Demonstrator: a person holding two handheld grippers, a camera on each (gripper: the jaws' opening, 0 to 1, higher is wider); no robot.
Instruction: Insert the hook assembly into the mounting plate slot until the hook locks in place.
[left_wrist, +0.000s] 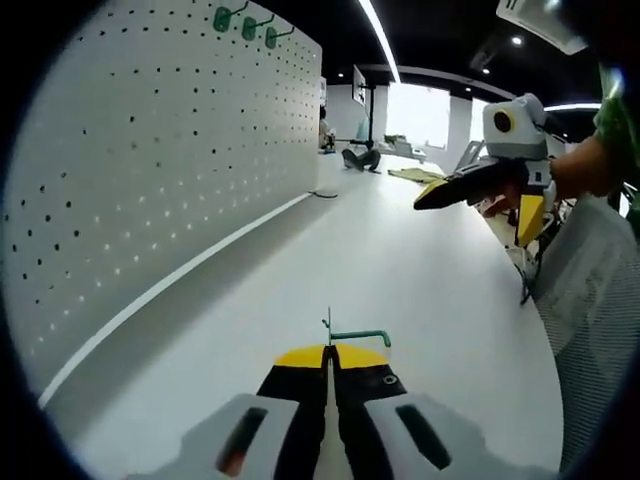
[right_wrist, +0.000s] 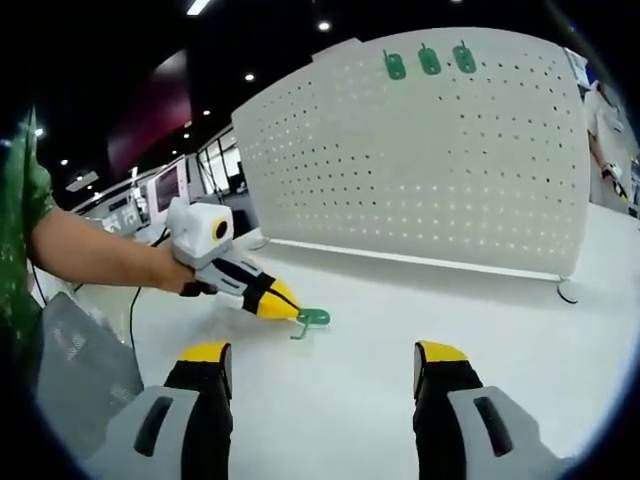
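My left gripper (left_wrist: 329, 352) is shut on a green wire hook (left_wrist: 357, 337), low over the white table (left_wrist: 420, 290). The right gripper view shows that left gripper (right_wrist: 281, 301) with the green hook (right_wrist: 312, 318) at its yellow tips, touching or just above the tabletop. My right gripper (right_wrist: 322, 352) stands open with nothing between its jaws, a little way back from the hook. It enters the left gripper view as the right gripper (left_wrist: 476, 214), held up in a hand. The white pegboard (left_wrist: 160, 150) (right_wrist: 430, 170) stands upright along the table and carries three green hooks (right_wrist: 430, 60) (left_wrist: 246, 24) near its top edge.
A dark cable (left_wrist: 322, 193) lies at the pegboard's foot. A dark object (left_wrist: 360, 158) and a yellow item (left_wrist: 415, 175) sit at the table's far end. A grey mesh chair back (right_wrist: 70, 370) (left_wrist: 590, 300) is beside the table, under the person's forearm (right_wrist: 95, 255).
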